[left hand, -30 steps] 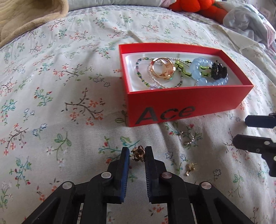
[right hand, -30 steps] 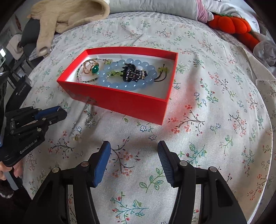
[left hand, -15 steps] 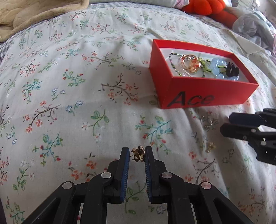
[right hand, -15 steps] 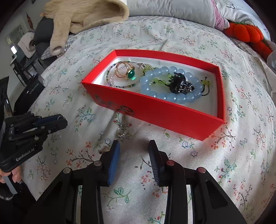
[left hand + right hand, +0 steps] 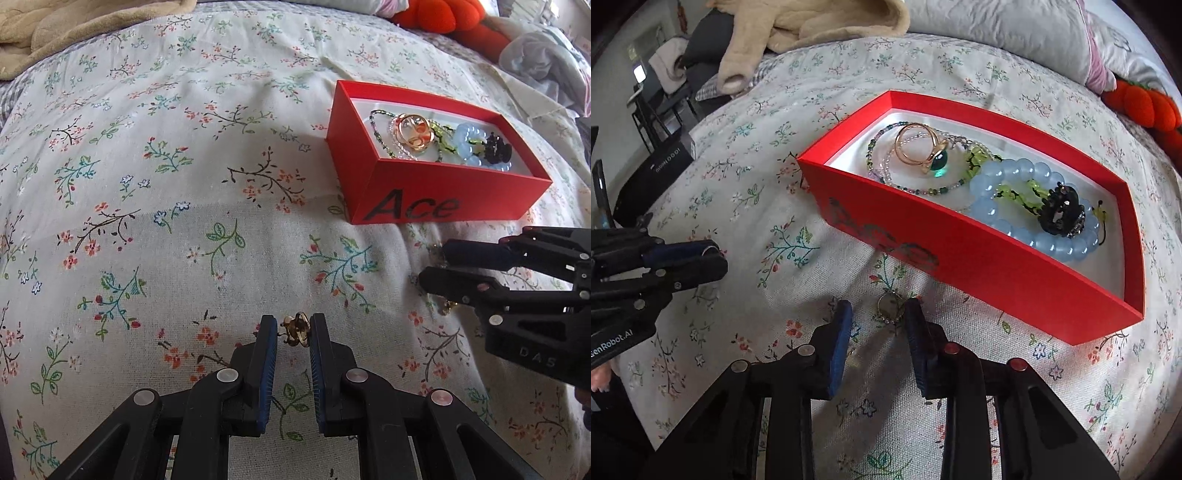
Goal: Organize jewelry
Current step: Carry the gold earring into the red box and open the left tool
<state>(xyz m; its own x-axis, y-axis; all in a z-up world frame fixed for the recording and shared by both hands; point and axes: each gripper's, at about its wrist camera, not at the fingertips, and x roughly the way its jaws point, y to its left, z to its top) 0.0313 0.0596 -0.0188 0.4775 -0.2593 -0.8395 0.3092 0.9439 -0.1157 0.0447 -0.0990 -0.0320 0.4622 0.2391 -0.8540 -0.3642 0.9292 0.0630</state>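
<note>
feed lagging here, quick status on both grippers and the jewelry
Left gripper shut on gold earring. Right gripper open around silver ring on bedspread. Red box close ahead, nothing blocking.

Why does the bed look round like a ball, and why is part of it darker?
Left wrist view: the fisheye lens bulges the floral bedspread, and a shadow darkens its near half, with sunlight beyond; the red box looks sharp. Right wrist view: dark round corners frame the picture, and the box walls bend.

Floral bedspread [image 5: 184, 184], pillow [image 5: 1015, 33], daylight
</note>
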